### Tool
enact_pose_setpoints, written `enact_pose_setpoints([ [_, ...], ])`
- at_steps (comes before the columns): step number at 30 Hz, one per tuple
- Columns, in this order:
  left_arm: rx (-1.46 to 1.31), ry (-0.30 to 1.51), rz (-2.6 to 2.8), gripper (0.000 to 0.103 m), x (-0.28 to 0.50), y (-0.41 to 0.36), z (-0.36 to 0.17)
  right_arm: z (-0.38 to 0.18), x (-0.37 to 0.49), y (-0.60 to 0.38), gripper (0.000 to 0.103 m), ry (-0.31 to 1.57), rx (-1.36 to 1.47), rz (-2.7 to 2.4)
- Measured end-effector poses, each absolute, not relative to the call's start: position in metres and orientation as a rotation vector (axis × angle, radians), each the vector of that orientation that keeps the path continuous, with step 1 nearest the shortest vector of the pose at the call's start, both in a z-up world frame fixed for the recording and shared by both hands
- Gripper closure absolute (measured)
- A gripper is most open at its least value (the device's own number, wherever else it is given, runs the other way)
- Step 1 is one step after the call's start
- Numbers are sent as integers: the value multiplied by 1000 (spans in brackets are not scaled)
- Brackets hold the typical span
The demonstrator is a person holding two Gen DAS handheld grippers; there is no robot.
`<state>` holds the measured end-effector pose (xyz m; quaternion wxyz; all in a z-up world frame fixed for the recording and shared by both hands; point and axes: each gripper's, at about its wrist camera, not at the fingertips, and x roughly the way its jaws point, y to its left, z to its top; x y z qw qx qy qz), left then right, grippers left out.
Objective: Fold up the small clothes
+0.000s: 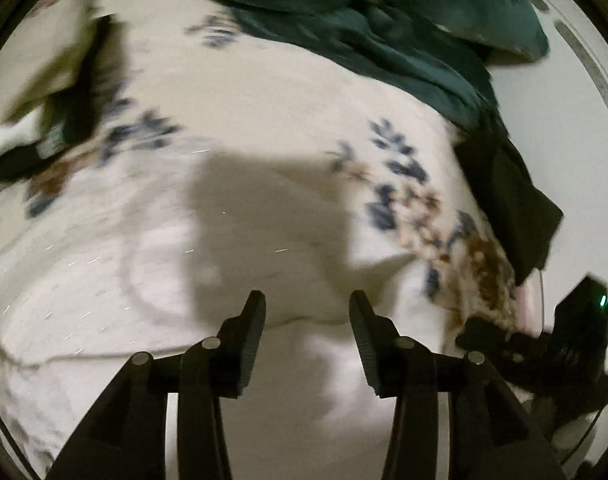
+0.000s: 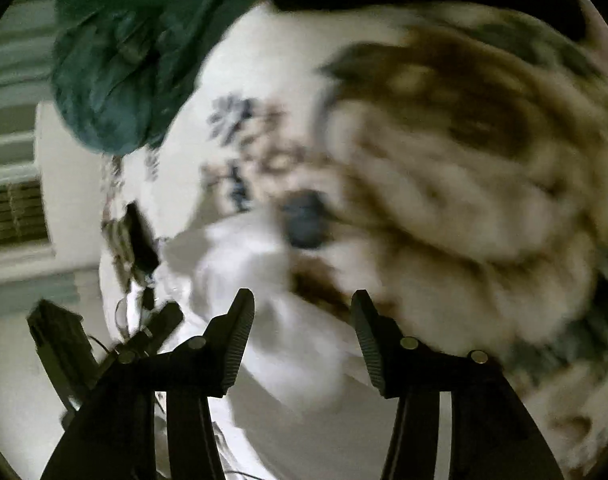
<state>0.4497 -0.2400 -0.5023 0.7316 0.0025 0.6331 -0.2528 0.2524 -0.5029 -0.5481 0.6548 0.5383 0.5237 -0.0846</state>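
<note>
Left wrist view: the left gripper (image 1: 307, 300) hovers with fingers apart and empty over a white garment (image 1: 115, 280) spread on the floral bed (image 1: 263, 92). A teal cloth (image 1: 384, 36) lies beyond. The right gripper (image 2: 301, 300), fingers apart, faces a blurred brown-and-cream garment (image 2: 464, 168).

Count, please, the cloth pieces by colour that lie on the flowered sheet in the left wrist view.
White cloth: 1
Dark green cloth: 1
Black cloth: 1
Brown and cream cloth: 1
Total: 4
A dark blurred shape at the far left is too unclear to count.
</note>
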Motion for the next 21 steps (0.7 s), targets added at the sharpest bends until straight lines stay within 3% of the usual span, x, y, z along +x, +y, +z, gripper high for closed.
enact_pose_setpoints([
  [5,-108,1367,-427,62,436,-169,-506,-577,315,-470,50,1415,999,-142],
  [9,-272,1374,-331,61,412,-99,-512,-552,316,-468,50,1381,938,-170],
  [11,-371,1373,-271,57,393,-59,-514,-526,308,-459,50,1353,880,-176],
  [13,-471,1370,-221,37,372,-24,-515,-509,301,-440,50,1356,825,-167],
  [21,-784,1258,163,36,250,148,-492,-495,277,-300,48,1569,533,-33],
])
